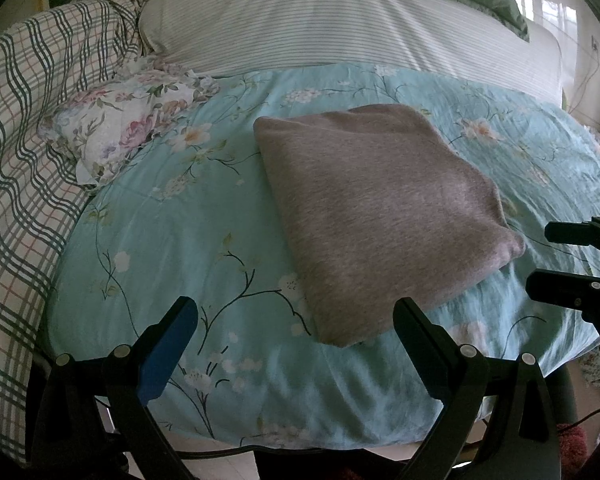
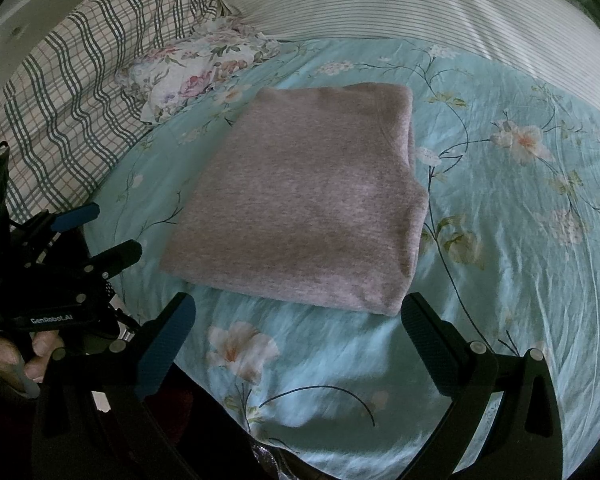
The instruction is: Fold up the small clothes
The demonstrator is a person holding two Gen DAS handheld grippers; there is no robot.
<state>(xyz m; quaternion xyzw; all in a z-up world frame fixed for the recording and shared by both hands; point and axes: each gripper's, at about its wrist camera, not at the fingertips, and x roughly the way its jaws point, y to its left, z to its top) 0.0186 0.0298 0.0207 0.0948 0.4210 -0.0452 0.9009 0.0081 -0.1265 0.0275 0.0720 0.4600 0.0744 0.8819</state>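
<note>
A pinkish-grey knit garment (image 1: 380,216) lies folded into a flat rectangle on the turquoise floral quilt (image 1: 172,248); it also shows in the right wrist view (image 2: 304,204). My left gripper (image 1: 296,320) is open and empty, just short of the garment's near corner. My right gripper (image 2: 296,316) is open and empty, just short of the garment's near edge. The right gripper shows at the right edge of the left wrist view (image 1: 556,260), and the left gripper at the left of the right wrist view (image 2: 108,232).
A small floral pillow (image 1: 120,128) lies at the quilt's far left. A plaid blanket (image 1: 24,152) is bunched on the left. A striped pillow (image 1: 320,20) lies across the back. The quilt's front edge (image 1: 300,440) hangs near the grippers.
</note>
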